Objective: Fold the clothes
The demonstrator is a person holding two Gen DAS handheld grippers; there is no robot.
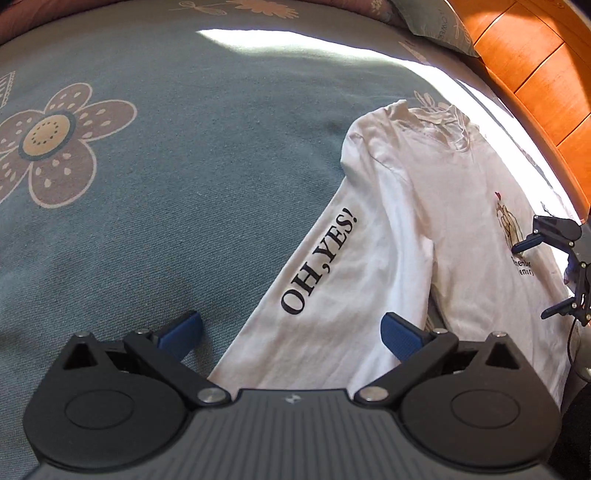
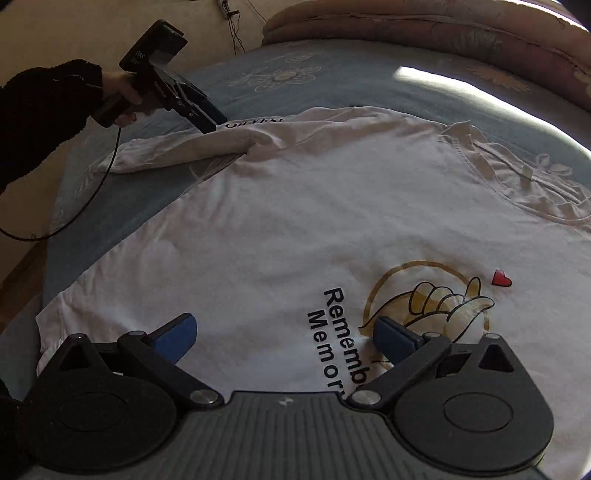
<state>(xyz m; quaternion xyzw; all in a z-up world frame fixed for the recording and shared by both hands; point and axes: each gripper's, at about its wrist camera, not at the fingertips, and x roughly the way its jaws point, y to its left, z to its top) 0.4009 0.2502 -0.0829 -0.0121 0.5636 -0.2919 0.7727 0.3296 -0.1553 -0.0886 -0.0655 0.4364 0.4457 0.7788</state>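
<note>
A white long-sleeved shirt point(image 1: 454, 206) lies face up on the bed, collar at the far end. Its sleeve point(image 1: 325, 266), printed "OH,YES!", stretches toward me and runs between the fingers of my left gripper point(image 1: 291, 332), which hovers open just above it. In the right wrist view the shirt's body point(image 2: 295, 206) shows a "Remember Memory" print and a hand drawing. My right gripper point(image 2: 284, 336) stands open over that print, holding nothing. The left gripper point(image 2: 210, 118) shows there over the bunched sleeve point(image 2: 177, 151). The right gripper point(image 1: 532, 280) appears open at the shirt's right side.
A blue bedspread point(image 1: 147, 184) with flower patterns covers the bed. An orange wooden headboard point(image 1: 535, 74) and a pillow point(image 1: 436, 22) lie beyond the collar. A rolled quilt point(image 2: 424, 22) sits at the far edge. A person's dark sleeve point(image 2: 44, 110) and a cable point(image 2: 74, 214) hang at the left bed edge.
</note>
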